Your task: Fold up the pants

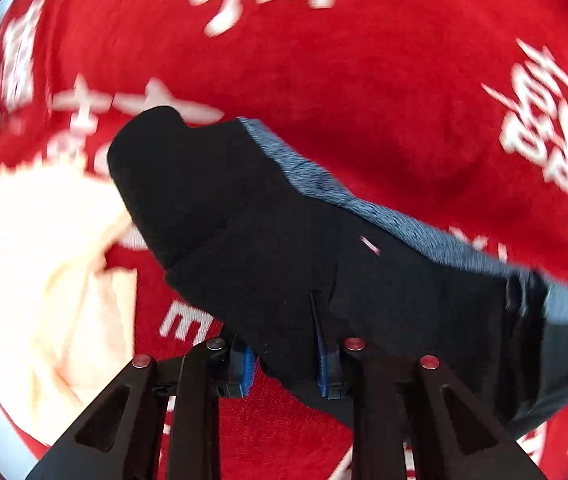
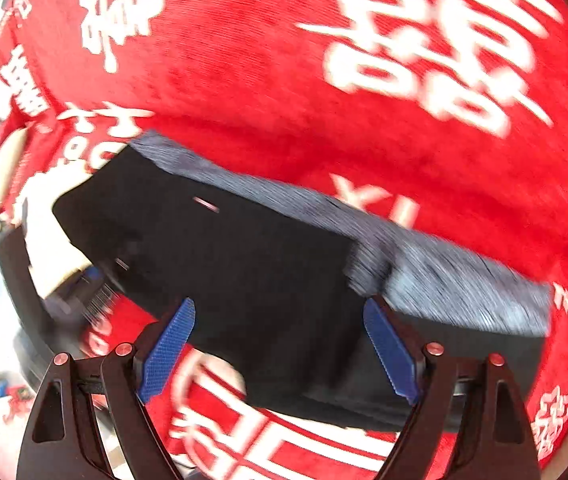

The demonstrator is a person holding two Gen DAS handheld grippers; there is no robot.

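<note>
Matt black cloth pants [image 1: 268, 240] with a heathered grey-blue knit waistband [image 2: 463, 280], on a plush red cloth [image 1: 363, 80]; ribbed blue gripper pads [image 2: 168, 350].

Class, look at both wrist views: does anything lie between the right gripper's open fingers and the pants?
Nothing visible does. The right gripper hangs open directly over the pants on the red blanket.
</note>
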